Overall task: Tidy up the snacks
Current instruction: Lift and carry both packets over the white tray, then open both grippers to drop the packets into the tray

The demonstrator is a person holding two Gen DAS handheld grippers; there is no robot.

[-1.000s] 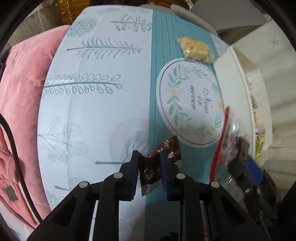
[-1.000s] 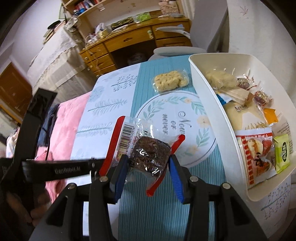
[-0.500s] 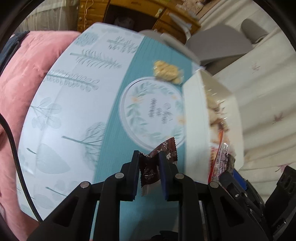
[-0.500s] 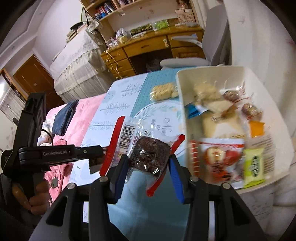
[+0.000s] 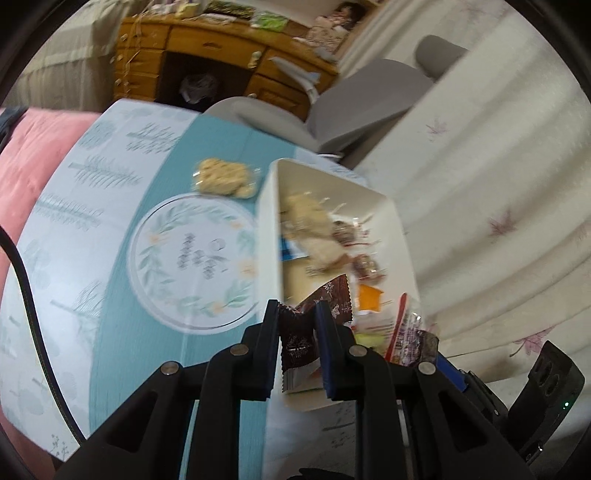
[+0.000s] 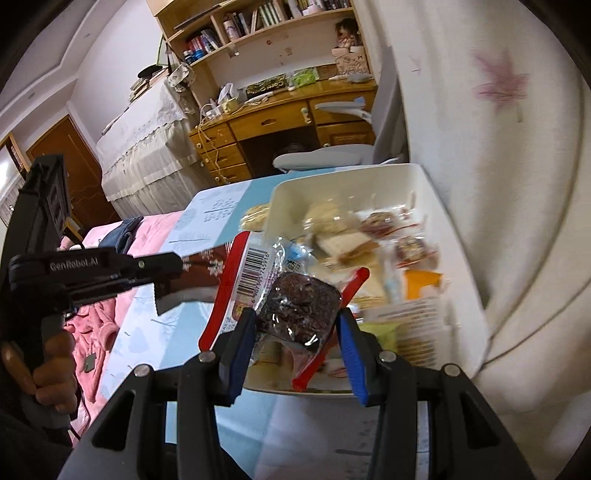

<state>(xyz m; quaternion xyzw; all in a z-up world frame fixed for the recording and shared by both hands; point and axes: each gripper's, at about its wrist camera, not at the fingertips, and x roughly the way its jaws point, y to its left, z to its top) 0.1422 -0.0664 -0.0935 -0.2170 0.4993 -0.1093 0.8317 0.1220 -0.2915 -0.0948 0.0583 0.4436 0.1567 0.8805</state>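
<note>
Left wrist: left gripper (image 5: 297, 325) fingers clamp brown candy (image 5: 301, 332) over white bin's (image 5: 267, 236) near edge. Right wrist: right gripper (image 6: 295, 332) fingers grip dark cake pack (image 6: 297, 306) above bin w/ snacks. Cracker bag (image 5: 223, 178) lies on worktop (image 5: 122, 325) beyond, just beside bin.

A home bedroom, by all signs. Wooden desk (image 6: 280, 122) with drawers, bookshelf (image 6: 258, 22) above, pink quilt (image 5: 33, 155) beside a cloth-covered table (image 5: 110, 206). Flowered curtain (image 5: 498, 166) alongside.
</note>
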